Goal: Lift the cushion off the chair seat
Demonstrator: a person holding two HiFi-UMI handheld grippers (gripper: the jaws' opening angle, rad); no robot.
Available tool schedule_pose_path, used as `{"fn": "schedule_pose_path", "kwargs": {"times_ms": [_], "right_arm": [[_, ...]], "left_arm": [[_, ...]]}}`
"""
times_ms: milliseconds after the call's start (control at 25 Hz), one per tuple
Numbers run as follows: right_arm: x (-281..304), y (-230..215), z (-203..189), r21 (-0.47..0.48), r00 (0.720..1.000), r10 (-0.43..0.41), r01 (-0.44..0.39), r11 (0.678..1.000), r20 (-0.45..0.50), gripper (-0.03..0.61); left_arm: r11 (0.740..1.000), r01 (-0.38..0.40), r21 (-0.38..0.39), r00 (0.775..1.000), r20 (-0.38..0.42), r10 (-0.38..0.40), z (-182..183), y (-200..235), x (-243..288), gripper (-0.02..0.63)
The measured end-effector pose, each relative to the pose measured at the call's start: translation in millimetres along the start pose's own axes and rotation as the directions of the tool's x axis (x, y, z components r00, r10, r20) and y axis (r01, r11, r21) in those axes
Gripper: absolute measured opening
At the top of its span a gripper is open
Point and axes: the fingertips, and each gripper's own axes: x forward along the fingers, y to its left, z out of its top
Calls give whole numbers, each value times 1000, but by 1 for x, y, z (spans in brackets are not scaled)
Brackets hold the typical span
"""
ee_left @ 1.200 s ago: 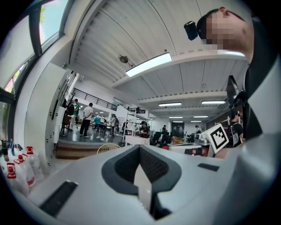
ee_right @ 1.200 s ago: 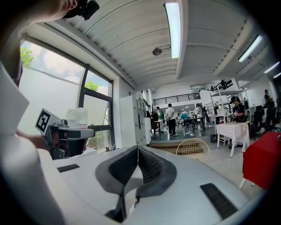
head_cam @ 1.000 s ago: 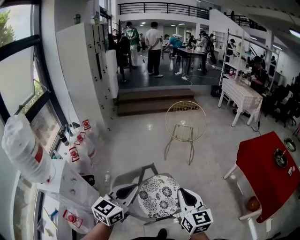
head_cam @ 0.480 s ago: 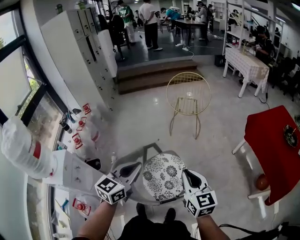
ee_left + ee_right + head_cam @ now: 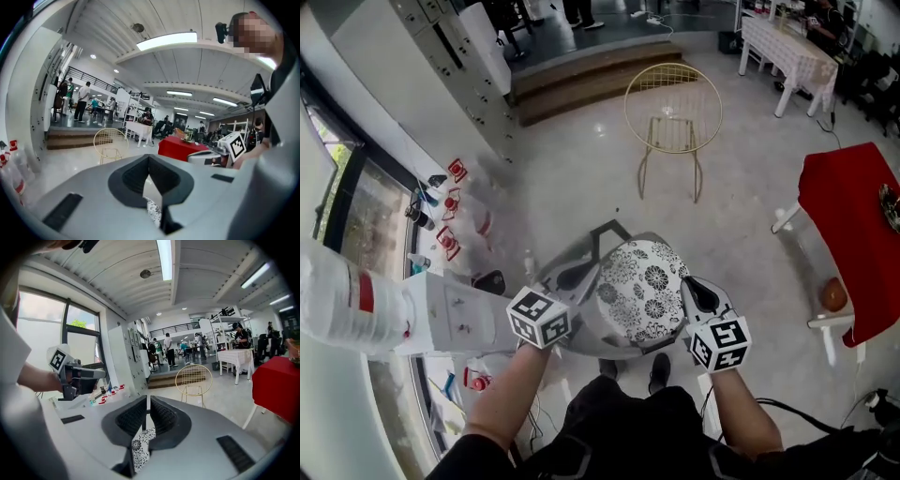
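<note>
Left gripper (image 5: 581, 275) first: clamped tight, jaws together on the left edge of the cushion (image 5: 642, 291), a sliver of black-and-white flowered cloth showing low between them in the left gripper view. Same on the other side with the right gripper (image 5: 692, 287): closed narrow on the right edge, patterned cloth likewise visible at the base of the jaws.

Held round and fairly flat over the seat of the grey chair (image 5: 567, 255), between the two tools. Cannot tell whether resting on that seat or just clear of it.

Just in front of the grey chair, nearest the camera: a pair of dark shoes (image 5: 659, 370) on the pale floor (image 5: 581, 187). Left of the grey chair: a white ledge (image 5: 450, 314) by the window, red-capped bottles (image 5: 448, 239) near it. Beyond the grey chair, well apart: a gold wire chair (image 5: 673, 94), upright. Right of the grey chair, well apart: a red table (image 5: 848, 225), an orange ball (image 5: 833, 295) beside its near edge. Farthest beyond the grey chair: brown steps (image 5: 591, 80) and a table with a white cloth (image 5: 792, 52).
</note>
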Motion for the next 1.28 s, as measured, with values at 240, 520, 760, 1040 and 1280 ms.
{"fn": "schedule_pose_path", "kwargs": {"times_ms": [240,520,760,1040,1280], "right_arm": [[26,-5,-43,48,995,-58,62,997,-84,69],[53,-11,-95,54,974,-84,97,994,-210,145],[71,-18,-143,64,946,-90,115,991,-312,185],[95,-27,-192,44,903,-82,110,993,-421,227],[115,-34,-233,29,862,-67,95,995,-503,264]], "left_arm": [[990,109,92,988,-123,-97,-27,16,33,9],[954,220,205,956,-240,-169,-67,35,71,9],[947,249,201,934,-308,-180,-106,46,101,9],[928,305,216,879,-439,-187,-165,71,141,10],[963,245,114,857,-490,-161,-215,98,164,100]]}}
